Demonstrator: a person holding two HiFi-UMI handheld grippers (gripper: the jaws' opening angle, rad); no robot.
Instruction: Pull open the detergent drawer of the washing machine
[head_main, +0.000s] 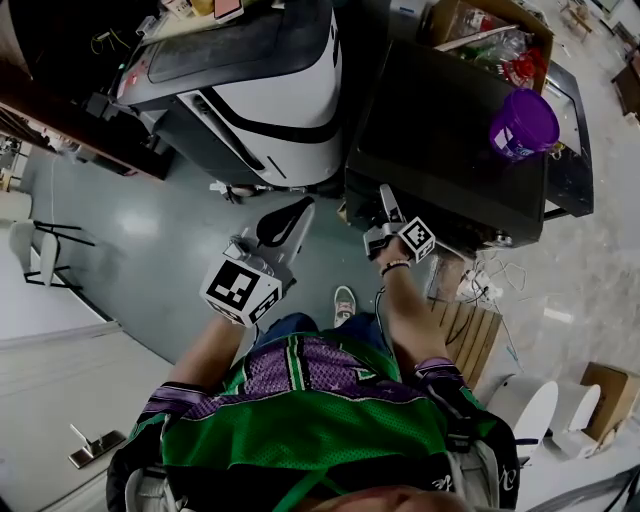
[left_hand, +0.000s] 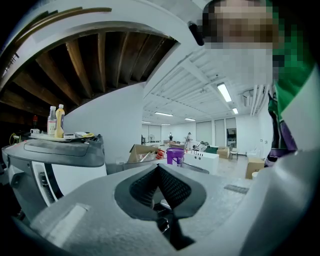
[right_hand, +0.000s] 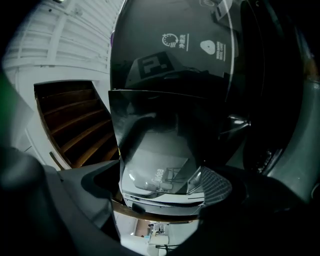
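Jaws of the right gripper (head_main: 386, 200) are being held wide, drawer (right_hand: 160, 135) between them, at the washer's (head_main: 450, 140) seven o'clock corner. The left gripper (head_main: 300, 213) is being held closed, empty, at nine o'clock.

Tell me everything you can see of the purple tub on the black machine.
The purple tub is round, apparently translucent plastic, with a pale label on its side. It stands upright on the black washing machine's top, toward its right side. Only that top touches it.

Left gripper (left_hand: 159, 167) fingers (left_hand: 176, 188) together, empty
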